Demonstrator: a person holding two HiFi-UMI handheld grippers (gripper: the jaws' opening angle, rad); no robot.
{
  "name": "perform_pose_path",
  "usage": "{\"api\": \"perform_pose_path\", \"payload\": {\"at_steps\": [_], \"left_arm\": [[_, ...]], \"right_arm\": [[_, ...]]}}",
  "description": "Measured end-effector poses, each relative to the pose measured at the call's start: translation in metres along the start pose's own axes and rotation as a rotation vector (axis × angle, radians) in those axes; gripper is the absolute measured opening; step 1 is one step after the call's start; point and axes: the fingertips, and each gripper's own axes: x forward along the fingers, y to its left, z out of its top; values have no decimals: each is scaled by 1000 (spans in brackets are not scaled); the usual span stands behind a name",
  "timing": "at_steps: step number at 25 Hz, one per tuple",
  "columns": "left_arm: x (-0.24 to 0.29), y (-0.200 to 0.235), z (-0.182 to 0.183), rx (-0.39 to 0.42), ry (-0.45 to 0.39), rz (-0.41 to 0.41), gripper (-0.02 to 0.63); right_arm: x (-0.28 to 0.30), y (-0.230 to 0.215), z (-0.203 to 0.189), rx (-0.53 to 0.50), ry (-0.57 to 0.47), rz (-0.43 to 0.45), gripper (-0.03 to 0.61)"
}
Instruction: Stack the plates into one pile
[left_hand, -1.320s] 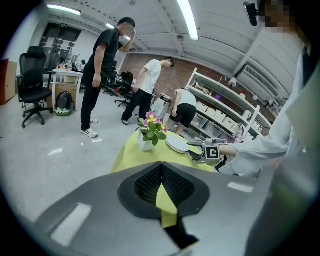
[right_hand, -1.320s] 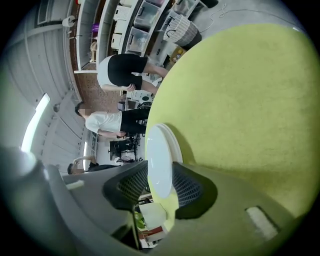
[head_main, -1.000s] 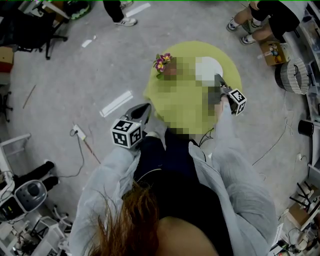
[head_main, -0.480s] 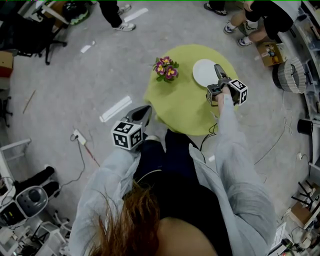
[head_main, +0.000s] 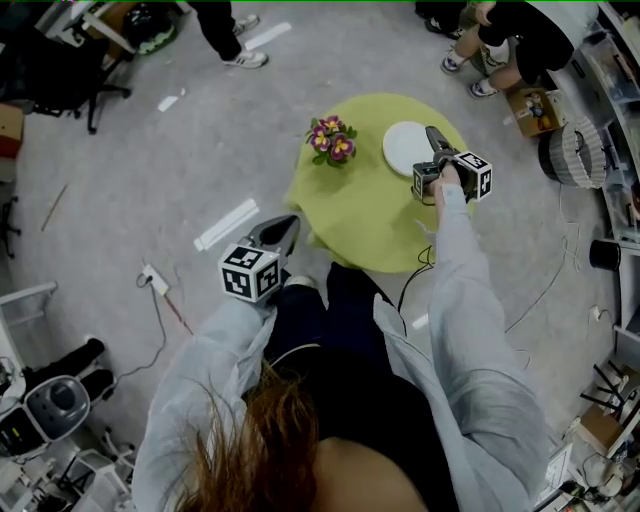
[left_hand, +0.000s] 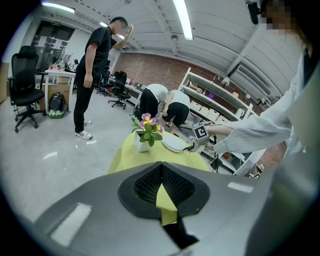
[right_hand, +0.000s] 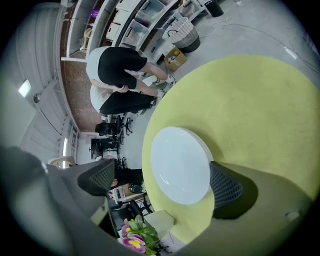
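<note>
A pile of white plates (head_main: 405, 147) lies on the far right part of the round yellow-green table (head_main: 360, 220). In the right gripper view the top plate (right_hand: 180, 165) shows flat and bare. My right gripper (head_main: 433, 140) hovers at the pile's near right edge. Its jaws are opening, and the pads (right_hand: 225, 187) stand wide apart and clear of the plate. My left gripper (head_main: 285, 228) hangs off the table's near left side, shut and empty. From the left gripper view the plates (left_hand: 174, 143) lie beyond its closed jaws.
A white pot of pink and yellow flowers (head_main: 332, 140) stands on the table left of the plates. People (head_main: 505, 40) crouch beyond the table near shelves and a woven basket (head_main: 572, 155). Another person (left_hand: 95, 75) stands at the left. Cables (head_main: 155, 300) trail on the floor.
My right gripper's jaws have spread wide off the plate, which stays on the pile, and the gripper has drawn back slightly. The left gripper has kept still.
</note>
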Motion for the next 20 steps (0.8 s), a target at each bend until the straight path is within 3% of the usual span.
{"api": "perform_pose_path", "payload": {"at_steps": [8, 11, 15, 20], "left_arm": [[-4, 0, -1, -10, -9, -11, 12], [-5, 2, -3, 0, -8, -35, 12], [2, -7, 4, 41, -11, -93, 12], [9, -26, 17, 119, -16, -173, 12]], "right_arm": [[-3, -1, -1, -57, 0, -62, 592], [-14, 1, -12, -81, -2, -2, 592], [-41, 18, -32, -104, 31, 156, 588], [-95, 19, -55, -205, 31, 239, 539]]}}
